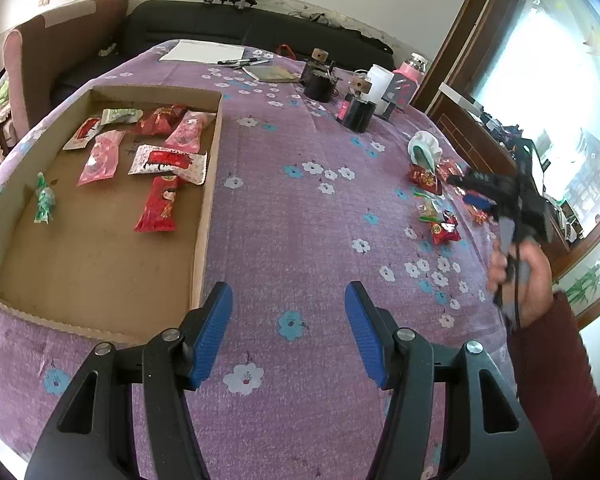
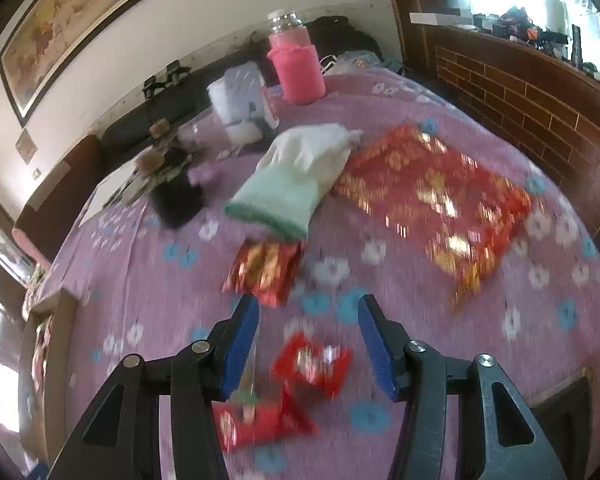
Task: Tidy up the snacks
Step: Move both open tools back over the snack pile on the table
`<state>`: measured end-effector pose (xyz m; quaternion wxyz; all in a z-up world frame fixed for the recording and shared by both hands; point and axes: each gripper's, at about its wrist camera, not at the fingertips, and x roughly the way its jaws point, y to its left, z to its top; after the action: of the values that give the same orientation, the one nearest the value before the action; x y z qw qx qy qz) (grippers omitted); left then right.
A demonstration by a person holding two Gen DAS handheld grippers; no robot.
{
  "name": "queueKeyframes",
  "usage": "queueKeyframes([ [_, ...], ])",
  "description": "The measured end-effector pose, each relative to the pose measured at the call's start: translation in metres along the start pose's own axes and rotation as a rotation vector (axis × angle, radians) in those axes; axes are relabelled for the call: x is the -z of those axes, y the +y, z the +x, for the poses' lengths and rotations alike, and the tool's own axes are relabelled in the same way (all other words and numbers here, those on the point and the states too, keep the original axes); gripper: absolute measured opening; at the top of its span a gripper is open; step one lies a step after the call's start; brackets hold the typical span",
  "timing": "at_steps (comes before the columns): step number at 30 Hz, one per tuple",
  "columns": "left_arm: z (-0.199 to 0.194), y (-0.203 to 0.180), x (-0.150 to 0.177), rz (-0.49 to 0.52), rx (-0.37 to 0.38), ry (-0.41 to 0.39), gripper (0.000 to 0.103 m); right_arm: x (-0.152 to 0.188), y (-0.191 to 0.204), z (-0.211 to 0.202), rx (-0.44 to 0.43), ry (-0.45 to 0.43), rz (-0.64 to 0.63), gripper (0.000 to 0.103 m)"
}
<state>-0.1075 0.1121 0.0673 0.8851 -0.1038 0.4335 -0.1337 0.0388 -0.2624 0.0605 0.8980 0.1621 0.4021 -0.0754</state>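
The left gripper hangs over the purple counter with jaws spread, nothing between them, just right of the cardboard tray — inside it lie several snack packets. The right gripper hovers, jaws also spread and empty, above a loose red snack on the cloth; more red packs lie near a white glove. The right view is blurred.

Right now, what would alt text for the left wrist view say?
An open tool hovers over a purple flowered tablecloth, holding nothing. To its left, a shallow cardboard box holds several snack packets; more snacks lie loose on the right.
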Motion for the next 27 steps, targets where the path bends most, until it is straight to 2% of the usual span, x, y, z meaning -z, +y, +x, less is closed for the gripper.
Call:
queueKeyframes([
  [3, 0.001, 0.001, 0.001, -0.004, 0.004, 0.009, 0.057, -0.018, 0.005, 0.023, 0.037, 0.021, -0.014, 0.054],
  [6, 0.001, 0.001, 0.002, 0.000, 0.006, 0.015, 0.057, -0.026, 0.010, 0.048, 0.037, 0.085, -0.018, 0.053],
  [8, 0.000, 0.002, 0.002, 0.004, 0.001, 0.013, 0.057, -0.025, 0.019, 0.052, -0.005, 0.106, -0.041, 0.042],
  [9, 0.001, 0.003, 0.002, 0.002, 0.000, 0.012, 0.057, -0.022, 0.028, 0.053, -0.024, 0.135, -0.074, 0.026],
  [10, 0.001, 0.003, 0.001, -0.002, 0.000, 0.013, 0.057, -0.015, 0.038, 0.054, -0.042, 0.168, -0.111, 0.022],
  [13, 0.006, 0.003, 0.001, -0.005, 0.009, 0.025, 0.057, 0.011, 0.072, 0.044, -0.110, 0.210, -0.253, 0.022],
  [16, 0.008, 0.000, 0.003, 0.010, 0.018, 0.039, 0.057, 0.038, 0.096, 0.026, -0.320, 0.323, -0.375, 0.022],
  [17, 0.008, 0.000, 0.004, 0.014, 0.019, 0.038, 0.057, 0.042, 0.099, 0.016, -0.378, 0.337, -0.397, 0.021],
  [18, 0.008, -0.001, 0.004, 0.016, 0.020, 0.035, 0.057, 0.039, 0.098, 0.005, -0.388, 0.301, -0.402, 0.022],
  [20, 0.009, -0.001, 0.003, 0.012, 0.023, 0.036, 0.057, 0.023, 0.091, -0.007, -0.324, 0.214, -0.366, 0.030],
  [22, 0.010, -0.002, 0.004, 0.008, 0.033, 0.042, 0.057, 0.000, 0.080, -0.009, -0.180, 0.095, -0.304, 0.060],
  [23, 0.010, -0.003, 0.005, 0.011, 0.036, 0.046, 0.057, -0.009, 0.076, -0.006, -0.142, 0.069, -0.276, 0.064],
  [27, 0.004, -0.001, 0.008, 0.011, 0.026, 0.043, 0.057, -0.038, 0.074, 0.035, -0.069, 0.083, -0.162, 0.064],
])
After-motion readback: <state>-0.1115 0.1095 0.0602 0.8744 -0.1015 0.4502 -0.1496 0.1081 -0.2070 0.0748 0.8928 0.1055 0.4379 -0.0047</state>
